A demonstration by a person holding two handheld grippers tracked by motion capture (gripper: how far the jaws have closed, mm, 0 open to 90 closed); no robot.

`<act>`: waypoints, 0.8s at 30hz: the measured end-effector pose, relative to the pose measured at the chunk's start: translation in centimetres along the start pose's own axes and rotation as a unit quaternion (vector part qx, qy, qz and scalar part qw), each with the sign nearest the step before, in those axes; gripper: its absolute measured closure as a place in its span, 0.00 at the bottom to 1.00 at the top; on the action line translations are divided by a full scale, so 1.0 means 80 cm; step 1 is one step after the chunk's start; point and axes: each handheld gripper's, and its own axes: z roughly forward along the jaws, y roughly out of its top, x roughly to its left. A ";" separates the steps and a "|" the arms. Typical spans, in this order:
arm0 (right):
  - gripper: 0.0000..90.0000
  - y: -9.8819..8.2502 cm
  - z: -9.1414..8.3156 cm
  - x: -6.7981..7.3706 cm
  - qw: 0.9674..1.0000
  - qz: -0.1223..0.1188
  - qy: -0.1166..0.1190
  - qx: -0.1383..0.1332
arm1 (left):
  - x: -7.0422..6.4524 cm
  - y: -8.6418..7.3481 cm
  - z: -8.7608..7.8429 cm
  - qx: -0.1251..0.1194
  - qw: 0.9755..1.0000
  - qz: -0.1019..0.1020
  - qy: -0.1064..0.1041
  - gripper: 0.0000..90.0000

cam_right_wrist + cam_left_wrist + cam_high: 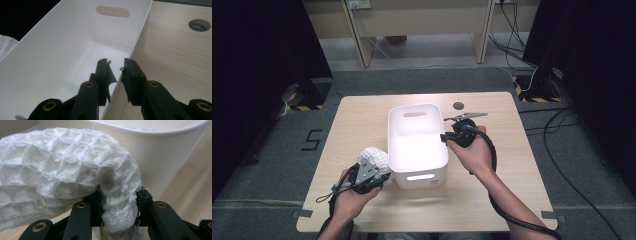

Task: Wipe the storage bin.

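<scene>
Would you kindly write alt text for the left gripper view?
A white waffle-weave cloth hangs bunched between the left claw's two black jaws, which pinch a fold of it. Behind it stands the white plastic bin on the wooden table.

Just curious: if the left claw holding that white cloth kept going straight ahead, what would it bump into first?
Probably the white tub: its side wall stands right behind the cloth pinched in the left claw, though the gap is hard to judge.

You can read one mark, a black figure 5 [311, 140] on the grey floor [272, 165] left of your table [362, 120], nothing legible on the items you handle
</scene>
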 end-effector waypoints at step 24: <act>0.82 -0.010 -0.015 -0.001 1.000 0.009 0.019 0.000 | -0.039 -0.007 -0.037 0.009 0.997 0.037 -0.066 0.73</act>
